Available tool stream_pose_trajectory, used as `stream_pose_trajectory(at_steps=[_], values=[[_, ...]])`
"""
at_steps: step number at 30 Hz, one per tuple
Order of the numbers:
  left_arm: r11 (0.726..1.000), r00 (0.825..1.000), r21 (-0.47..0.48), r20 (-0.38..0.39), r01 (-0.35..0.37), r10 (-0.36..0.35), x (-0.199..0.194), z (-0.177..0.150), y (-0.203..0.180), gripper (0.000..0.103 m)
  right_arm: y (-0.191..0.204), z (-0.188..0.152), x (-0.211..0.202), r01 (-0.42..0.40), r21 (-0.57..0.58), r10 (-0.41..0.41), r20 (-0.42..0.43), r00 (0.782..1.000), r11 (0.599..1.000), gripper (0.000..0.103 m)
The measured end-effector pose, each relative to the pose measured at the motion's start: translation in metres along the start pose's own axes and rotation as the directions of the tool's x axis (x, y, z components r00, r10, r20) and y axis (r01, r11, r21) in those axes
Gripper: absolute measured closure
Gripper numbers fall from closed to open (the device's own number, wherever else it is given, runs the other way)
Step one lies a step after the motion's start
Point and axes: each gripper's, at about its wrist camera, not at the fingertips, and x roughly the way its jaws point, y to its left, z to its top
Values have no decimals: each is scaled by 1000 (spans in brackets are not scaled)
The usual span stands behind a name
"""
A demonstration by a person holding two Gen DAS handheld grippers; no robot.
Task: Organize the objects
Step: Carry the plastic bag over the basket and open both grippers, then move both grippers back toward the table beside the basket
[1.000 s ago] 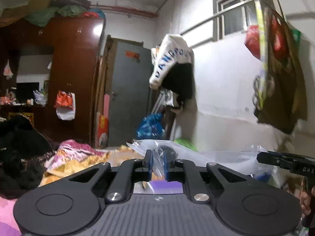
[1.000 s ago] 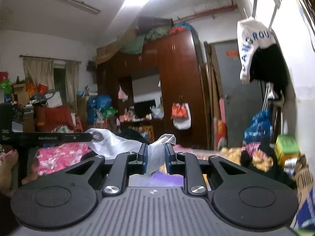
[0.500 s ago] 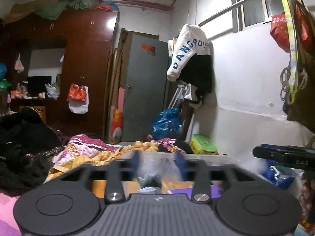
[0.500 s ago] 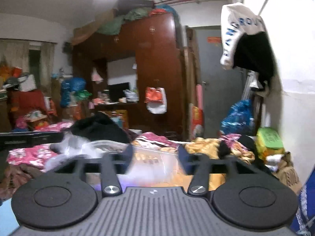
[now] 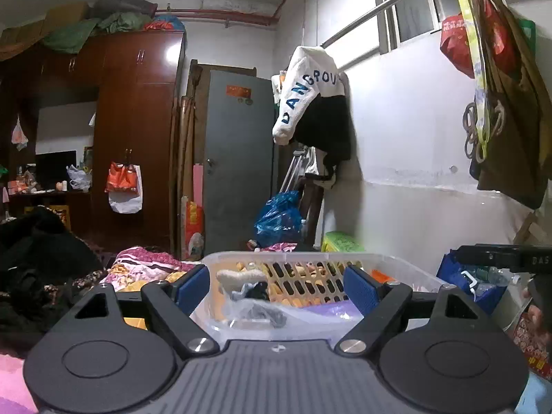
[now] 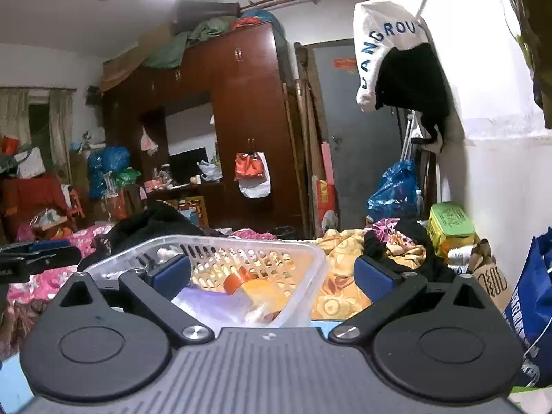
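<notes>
"dangrou" on hanging white garment (image 5: 303, 89)

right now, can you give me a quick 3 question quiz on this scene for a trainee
1. True or false: the left tongs are shut on the clear plastic bag.
2. What does the bag lie in? A) the green box B) the clear slotted basket C) the blue sack
3. Fill in: the right tongs stand ____, holding nothing.

Key: 1 false, both tongs are open and empty; 2 B; 3 open.
</notes>
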Motion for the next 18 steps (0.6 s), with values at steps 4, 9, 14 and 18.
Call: stream_pose_trajectory(at_steps=[4,9,14,18], values=[[1000,1000,-1,-7,0,0,1,-1,-3,16,4,4,6,-22,-6,22,-7,1000,1000,0],[1000,1000,1,-11,-7,7,-2,-6,-2,16,13,1,10,-37,-41,37,-17,999,998,0],[1000,1000,5,-13,6,-6,-10,-15,-4,16,16,-6,4,-64,-35,64,-14,998,997,0],[999,998,16,-40,39,-38,-24,-33,-10,16,22,-28,-13,-78,-14,78,-36,996,997,0]])
